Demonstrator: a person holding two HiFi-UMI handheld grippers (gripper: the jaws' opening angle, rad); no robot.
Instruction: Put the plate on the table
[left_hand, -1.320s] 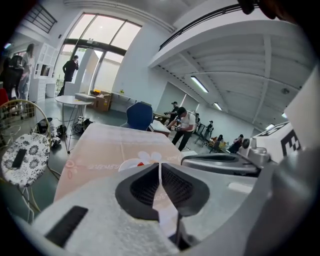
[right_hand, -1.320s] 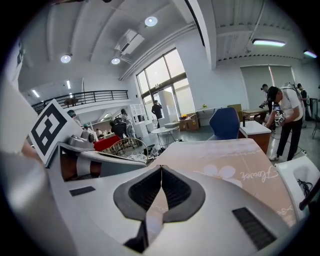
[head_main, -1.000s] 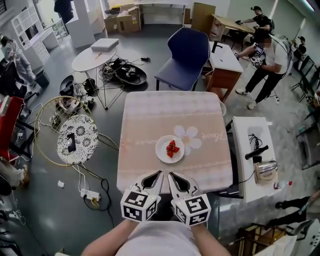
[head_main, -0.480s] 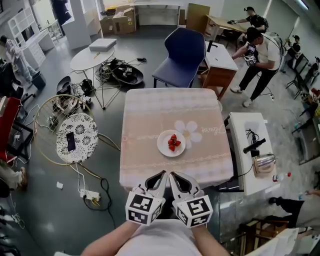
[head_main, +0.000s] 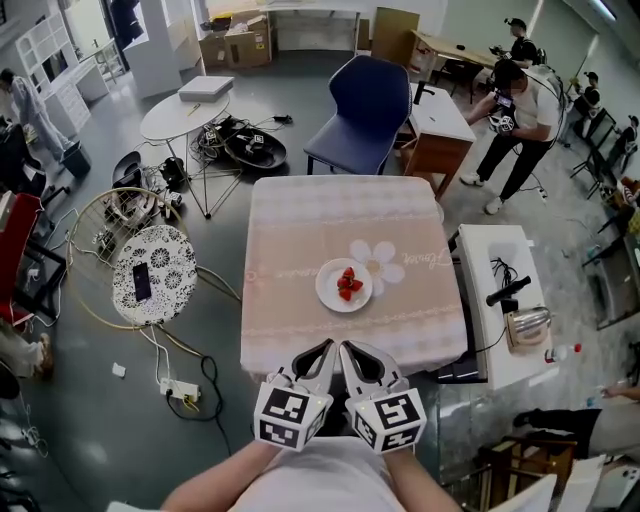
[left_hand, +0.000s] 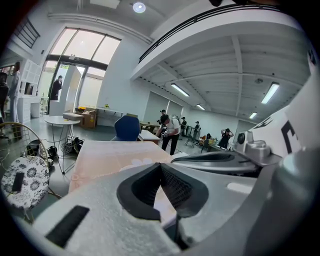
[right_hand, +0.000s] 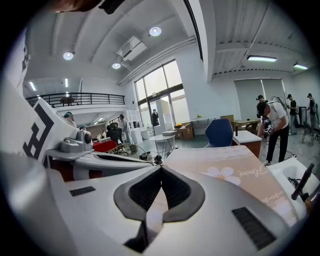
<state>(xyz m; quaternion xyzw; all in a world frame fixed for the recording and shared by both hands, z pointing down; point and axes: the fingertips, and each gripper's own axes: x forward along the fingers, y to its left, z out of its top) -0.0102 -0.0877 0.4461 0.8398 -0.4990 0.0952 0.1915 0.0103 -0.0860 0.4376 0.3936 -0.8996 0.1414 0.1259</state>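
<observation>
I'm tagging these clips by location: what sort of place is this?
Likely an open workshop or lab hall: cardboard boxes, tangled cables on the bare floor, and people working beside desks.

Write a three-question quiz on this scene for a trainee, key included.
1. True or false: the small white round plate already rests on the square table with the pink cloth.
2. What lies on the plate? A. red strawberries B. a bread roll C. nothing
3. In a few words: how do the left gripper and the right gripper stand, and what do they hold?

Key: 1. True. 2. A. 3. Both shut, holding nothing, side by side at the table's near edge.
</observation>
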